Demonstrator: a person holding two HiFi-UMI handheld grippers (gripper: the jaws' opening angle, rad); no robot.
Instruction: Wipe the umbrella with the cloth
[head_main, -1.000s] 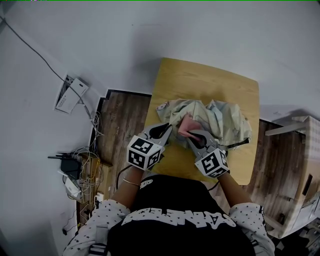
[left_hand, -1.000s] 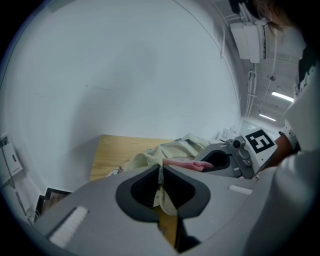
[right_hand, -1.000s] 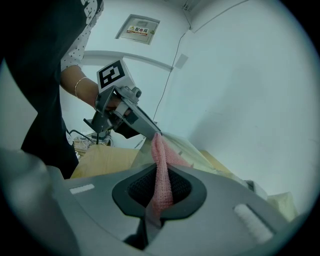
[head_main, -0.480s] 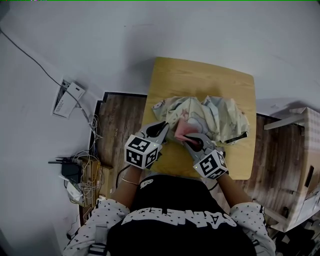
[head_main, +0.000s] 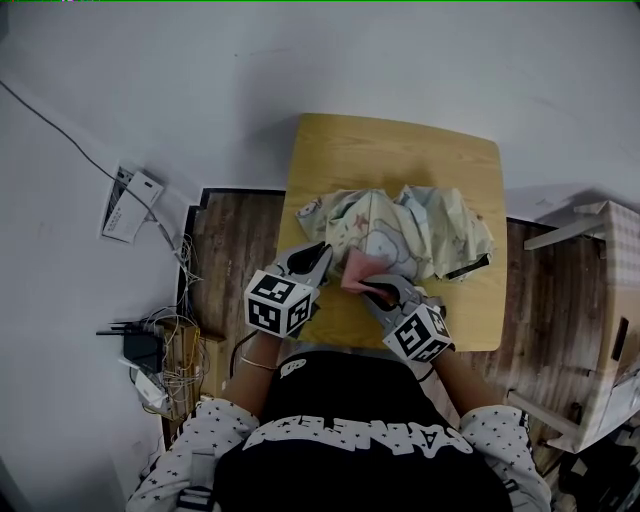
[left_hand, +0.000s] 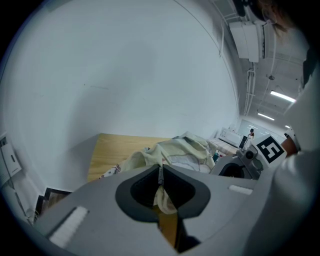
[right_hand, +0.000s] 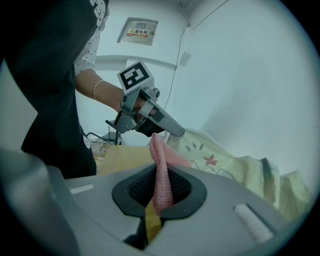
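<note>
The umbrella (head_main: 410, 222), a crumpled pale yellow printed canopy, lies on the wooden table (head_main: 400, 150). My left gripper (head_main: 324, 252) is at its near left edge, shut on a fold of the canopy fabric (left_hand: 161, 187). My right gripper (head_main: 370, 284) is shut on the pink cloth (head_main: 357, 268), which rests against the near edge of the umbrella. In the right gripper view the pink cloth (right_hand: 161, 175) stands up between the jaws, with the umbrella (right_hand: 235, 167) beyond it and the left gripper (right_hand: 172, 131) just behind. The umbrella's dark handle end (head_main: 466, 267) sticks out at the right.
A tangle of cables and a router (head_main: 150, 340) lies on the floor to the left, below a white box (head_main: 125, 205). Cardboard boxes (head_main: 600, 330) stand to the right of the table. The far half of the tabletop is bare wood.
My right gripper has drawn the pink cloth back over the canopy toward the umbrella's near edge. The left gripper has kept its hold in the same place.
</note>
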